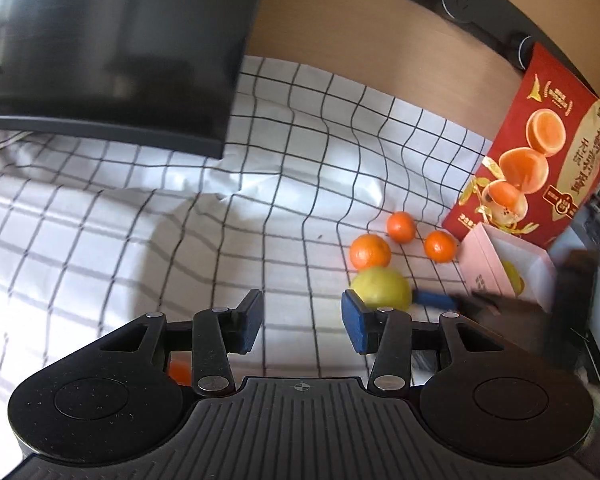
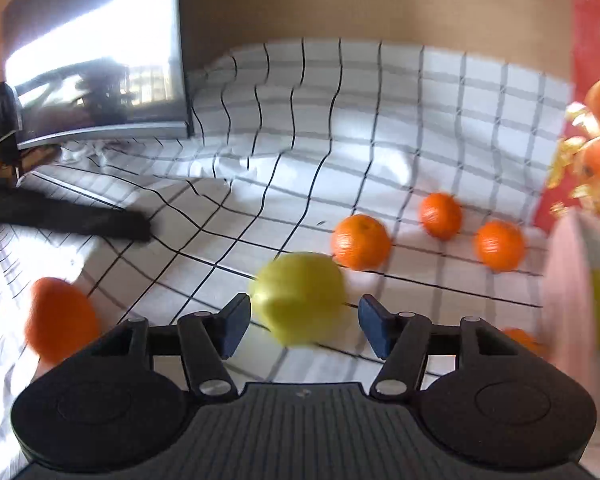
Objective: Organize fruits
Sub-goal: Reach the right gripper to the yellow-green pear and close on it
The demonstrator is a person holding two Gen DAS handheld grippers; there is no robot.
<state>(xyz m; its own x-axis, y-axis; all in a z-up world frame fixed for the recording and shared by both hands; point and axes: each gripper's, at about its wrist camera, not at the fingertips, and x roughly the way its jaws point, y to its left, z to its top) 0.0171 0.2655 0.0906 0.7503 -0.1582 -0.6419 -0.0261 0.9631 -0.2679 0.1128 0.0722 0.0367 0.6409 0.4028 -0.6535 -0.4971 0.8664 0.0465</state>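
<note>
Yellow-green fruit [image 2: 300, 304] sits on the checked cloth [image 2: 300, 140], just ahead of the right gripper [image 2: 300, 326], whose jaws are spread wide with nothing between them yet. Best move looks like: push forward until the fruit is centred between the pads, then close gently; it's round and may roll. Nearest orange [image 2: 360, 242] is just behind it, so keep the tips low and short. Two more oranges [image 2: 440, 214] lie beyond, the pink box [image 2: 566, 280] to the right. Left gripper [image 1: 300, 322] is also spread, empty, over bare cloth, clear of the approach.
</note>
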